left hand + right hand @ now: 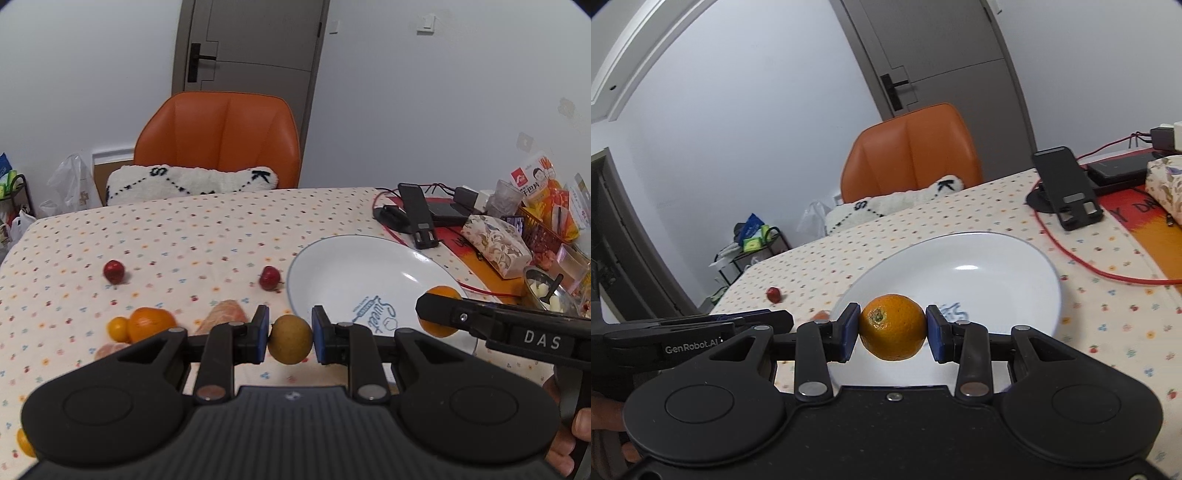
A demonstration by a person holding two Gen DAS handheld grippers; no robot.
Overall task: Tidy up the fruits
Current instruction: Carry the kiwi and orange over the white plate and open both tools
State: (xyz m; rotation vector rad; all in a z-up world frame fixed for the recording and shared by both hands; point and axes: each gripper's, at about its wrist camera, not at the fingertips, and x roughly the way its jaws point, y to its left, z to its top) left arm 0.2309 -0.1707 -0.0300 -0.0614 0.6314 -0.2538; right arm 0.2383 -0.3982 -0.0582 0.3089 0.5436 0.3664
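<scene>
The left gripper (289, 334) has its jaws closed on a small brown-green round fruit (290, 339), held clear of the table at the near-left edge of the white plate (332, 258). The right gripper (892, 328) has its jaws clamped on an orange (892, 326), stem end toward the camera, held above the plate's near portion. Both fruits are pinched across their widest part between the blue pads — a grip that suits round, firm items and limits rolling.

The plate appears to be the collection point: it is empty, and both grippers converge on it. The judgement is that each fruit is in transit and release into the plate is the pending step. Because the two grippers sit close together, the releases are best done one at a time to avoid contact.

Fruit remaining on the table: two red fruits (113, 271) (269, 277) left of the plate, a large orange (151, 323) touching a smaller yellow-orange one (118, 328), and a pale pink-orange item (227, 314) partly hidden behind the left gripper.

The table carries a cream cloth (166, 240) printed with small fruit motifs. Its far-right end holds clutter — a black phone stand (1067, 184), a red cable (1082, 262), a patterned tissue box (495, 243) and snack packets. Beyond the table stand an orange chair (218, 136) with a white cushion (192, 182), a grey door (247, 40) and plain white walls.
</scene>
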